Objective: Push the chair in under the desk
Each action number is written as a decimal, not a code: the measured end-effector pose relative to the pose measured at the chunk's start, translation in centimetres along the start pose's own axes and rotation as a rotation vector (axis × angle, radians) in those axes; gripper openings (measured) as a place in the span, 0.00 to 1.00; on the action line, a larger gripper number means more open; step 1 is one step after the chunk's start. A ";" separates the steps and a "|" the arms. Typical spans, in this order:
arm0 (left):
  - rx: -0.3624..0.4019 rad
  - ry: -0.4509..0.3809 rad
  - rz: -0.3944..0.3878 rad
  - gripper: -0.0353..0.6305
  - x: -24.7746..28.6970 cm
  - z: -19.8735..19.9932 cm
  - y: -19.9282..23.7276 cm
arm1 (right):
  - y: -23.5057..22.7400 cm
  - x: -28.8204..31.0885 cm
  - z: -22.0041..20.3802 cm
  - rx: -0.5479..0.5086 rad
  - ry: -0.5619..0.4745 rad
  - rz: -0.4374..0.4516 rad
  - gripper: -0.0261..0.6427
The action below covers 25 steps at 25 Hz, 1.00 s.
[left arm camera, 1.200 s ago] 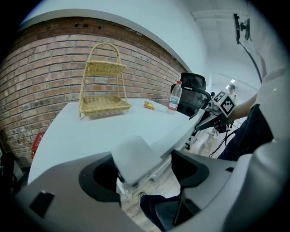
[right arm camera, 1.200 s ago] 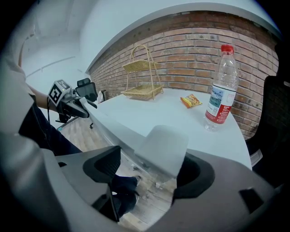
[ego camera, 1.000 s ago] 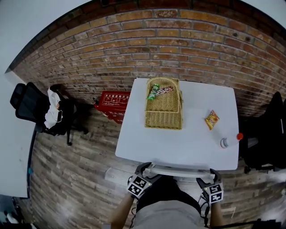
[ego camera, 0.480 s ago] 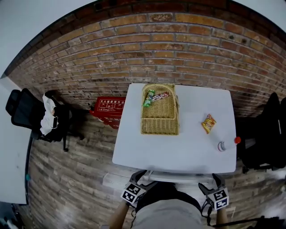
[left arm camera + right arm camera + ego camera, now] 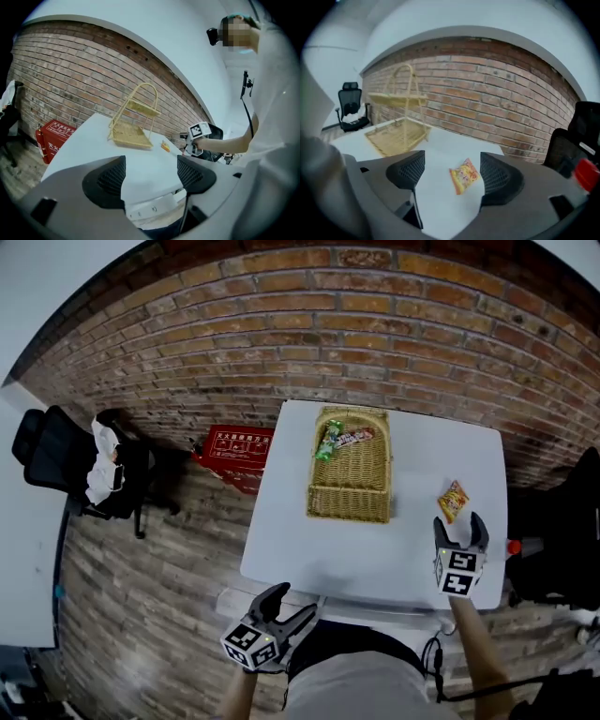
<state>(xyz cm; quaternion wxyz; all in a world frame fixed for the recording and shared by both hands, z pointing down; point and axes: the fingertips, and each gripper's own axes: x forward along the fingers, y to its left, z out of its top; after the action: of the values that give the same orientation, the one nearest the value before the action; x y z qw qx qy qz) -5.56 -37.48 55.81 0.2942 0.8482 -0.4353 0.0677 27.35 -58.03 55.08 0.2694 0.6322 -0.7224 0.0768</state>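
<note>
Our right gripper [image 5: 459, 524] hung wide open and empty above the white rectangular desk [image 5: 309, 540], with an orange snack packet [image 5: 454, 501] lying just ahead of it. We held our left gripper [image 5: 293, 604] low, equally open and empty, the pale chair back [image 5: 370, 607] sitting against the desk's near edge just to its right.

Head view, lower centre: the person's torso [image 5: 352, 681] covers whatever stands under the near edge of the desk [image 5: 309, 531]. At right, we see only a red cap [image 5: 513, 546] past the right gripper [image 5: 459, 526]. The black chair [image 5: 567, 512] is cut by the right edge. Print on the red box [image 5: 239, 448] is too small to read.
</note>
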 end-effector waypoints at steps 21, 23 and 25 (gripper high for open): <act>-0.135 -0.051 0.039 0.58 1.0 -0.5 0.0 | 13.8 -1.5 -3.6 -0.117 0.451 0.719 0.38; -0.146 -0.072 0.030 0.58 1.3 0.0 -0.2 | 18.0 -2.9 -0.7 -0.180 0.390 0.828 0.38; -0.152 -0.096 0.030 0.58 1.3 0.6 -0.3 | 20.3 -0.8 2.6 -0.187 0.281 0.782 0.39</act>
<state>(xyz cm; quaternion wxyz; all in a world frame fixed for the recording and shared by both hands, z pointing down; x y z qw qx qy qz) -4.57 -38.60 55.63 0.3353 0.8191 -0.4654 -0.0020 7.22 -54.71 57.18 0.3717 0.2668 -0.8680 0.1929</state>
